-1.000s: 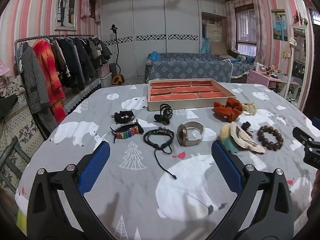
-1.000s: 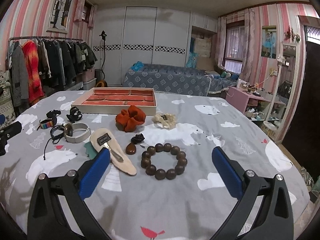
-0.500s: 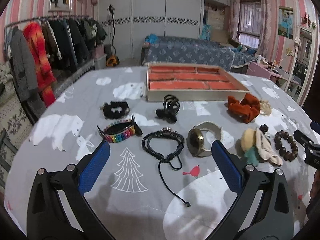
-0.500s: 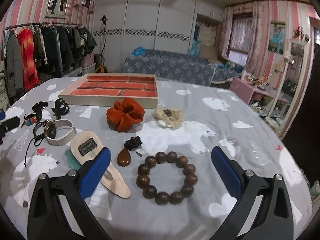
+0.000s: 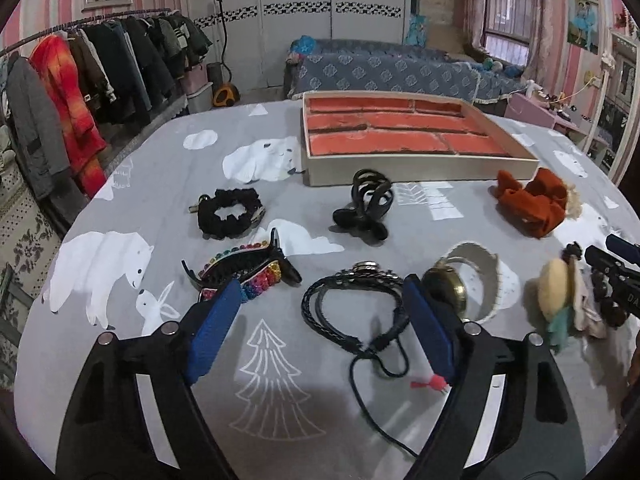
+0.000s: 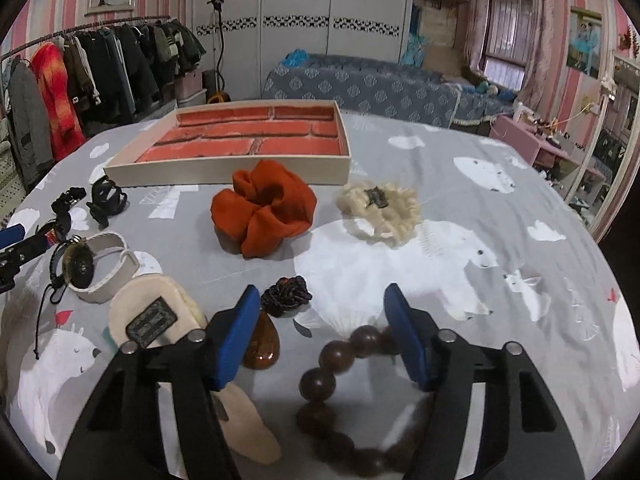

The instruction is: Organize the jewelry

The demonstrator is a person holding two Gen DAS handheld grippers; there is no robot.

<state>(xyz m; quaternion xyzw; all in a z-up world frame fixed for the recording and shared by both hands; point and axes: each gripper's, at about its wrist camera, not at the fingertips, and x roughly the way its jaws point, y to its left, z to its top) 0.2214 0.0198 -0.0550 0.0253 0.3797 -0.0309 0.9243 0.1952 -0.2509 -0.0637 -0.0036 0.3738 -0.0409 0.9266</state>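
The left gripper point(image 5: 322, 320) is hanging low over the bench point(image 5: 132, 200), its fingers point(image 5: 214, 326) closing around the black braided cord bracelet point(image 5: 352, 308), which is lying between them on the polar-bear cloth; the pads are not yet pressing on it. The rainbow bead bracelet point(image 5: 244, 270) is sitting just beside the left finger, and the gold-faced watch with a white strap point(image 5: 464, 284) is sitting just beside the right one, so side room is tight there. Further back, the black scrunchie point(image 5: 230, 214) and black claw clip point(image 5: 366, 208) are lying with open cloth around them.

The right gripper point(image 6: 320, 334) is closing too, its fingers point(image 6: 406, 338) straddling the near arc of the brown wooden bead bracelet point(image 6: 334, 360), apart from the beads. The amber teardrop pendant point(image 6: 262, 342) is lying against the left finger, with a cream hair clip point(image 6: 160, 320) beside it and a small dark rosette point(image 6: 286, 296) just ahead.

The red-lined jewelry tray point(image 6: 240, 170) is standing empty at the far side of the bench, the orange scrunchie point(image 6: 264, 208) lying just in front of its near wall and the cream scrunchie point(image 6: 380, 208) to the right. Right of the bracelet the cloth is lying bare out to the bench edge
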